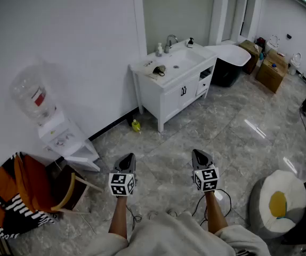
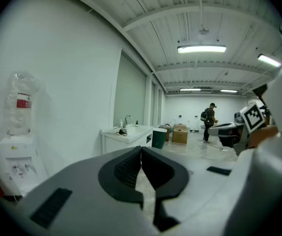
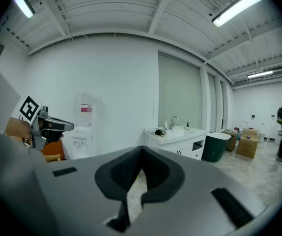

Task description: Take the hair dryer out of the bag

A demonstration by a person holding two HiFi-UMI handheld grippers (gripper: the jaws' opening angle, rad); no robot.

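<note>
Both tools are clenched with nothing between the jaws: the left tool (image 1: 127, 158) and the right tool (image 1: 198, 153) hover side by side over the marble floor (image 1: 233, 127), well short of the white vanity cabinet (image 1: 174, 89). Left of the vanity stands a water dispenser (image 1: 62, 137), and nearer than that a chair draped in orange and striped cloth (image 1: 14, 196). Right of the vanity sit a dark bin (image 1: 226, 72) and cardboard boxes (image 1: 273, 71). A small yellow bottle (image 1: 136, 125) lies on the floor by the vanity's left leg. On the vanity worktop, left of the basin (image 1: 177, 63), rests a small dark bundle (image 1: 159, 70); it is too small to tell whether this is the bag with the hair dryer
</note>
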